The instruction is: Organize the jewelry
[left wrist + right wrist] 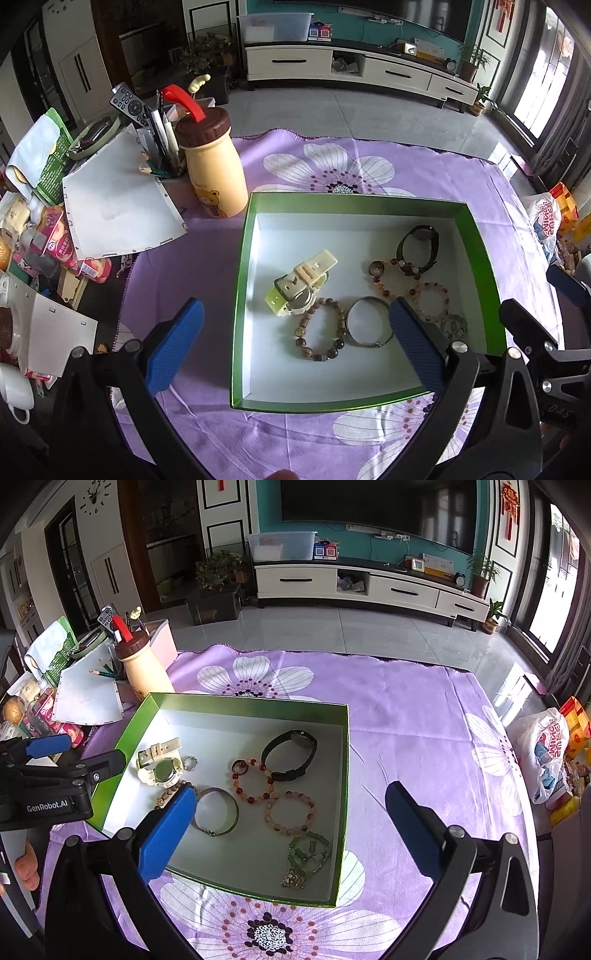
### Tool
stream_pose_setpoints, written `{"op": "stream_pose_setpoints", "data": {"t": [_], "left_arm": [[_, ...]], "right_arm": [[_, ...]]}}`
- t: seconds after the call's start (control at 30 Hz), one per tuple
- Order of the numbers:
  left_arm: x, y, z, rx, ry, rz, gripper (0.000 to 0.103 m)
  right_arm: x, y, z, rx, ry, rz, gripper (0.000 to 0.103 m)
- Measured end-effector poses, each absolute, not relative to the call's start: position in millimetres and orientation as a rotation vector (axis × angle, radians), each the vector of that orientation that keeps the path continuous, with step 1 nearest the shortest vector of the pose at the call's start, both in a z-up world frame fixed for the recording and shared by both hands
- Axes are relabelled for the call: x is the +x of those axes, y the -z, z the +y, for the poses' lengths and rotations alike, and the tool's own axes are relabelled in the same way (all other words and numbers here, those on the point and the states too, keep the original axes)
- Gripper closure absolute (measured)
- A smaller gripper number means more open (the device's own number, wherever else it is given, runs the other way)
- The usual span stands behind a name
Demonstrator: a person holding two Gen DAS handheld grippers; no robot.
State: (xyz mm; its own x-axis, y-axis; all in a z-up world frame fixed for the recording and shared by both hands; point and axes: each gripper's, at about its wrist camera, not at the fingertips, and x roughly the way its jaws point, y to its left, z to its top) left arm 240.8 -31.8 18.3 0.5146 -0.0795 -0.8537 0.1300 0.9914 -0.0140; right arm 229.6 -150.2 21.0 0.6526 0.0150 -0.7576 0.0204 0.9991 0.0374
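A green box with a white inside sits on the purple flowered cloth. In it lie a cream watch, a black watch, a metal bangle, a brown bead bracelet, a red bead bracelet, a pale bead bracelet, a green link bracelet and a small ring. My left gripper is open and empty over the box's near left. My right gripper is open and empty over the box's near right.
A cream bottle with a brown cap and a pen holder stand left of the box. White cards, snack packets and mugs crowd the left edge. A plastic bag lies at the right edge.
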Motion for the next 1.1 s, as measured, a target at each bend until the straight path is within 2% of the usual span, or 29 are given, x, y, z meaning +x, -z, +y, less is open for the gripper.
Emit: {"op": "stream_pose_setpoints", "data": {"t": [1.1], "left_arm": [[247.0, 0.2, -36.6, 0.114, 0.083, 1.045, 0.002]], "right_arm": [[238.3, -5.0, -145.9, 0.028, 0.003, 0.884, 0.001]]}}
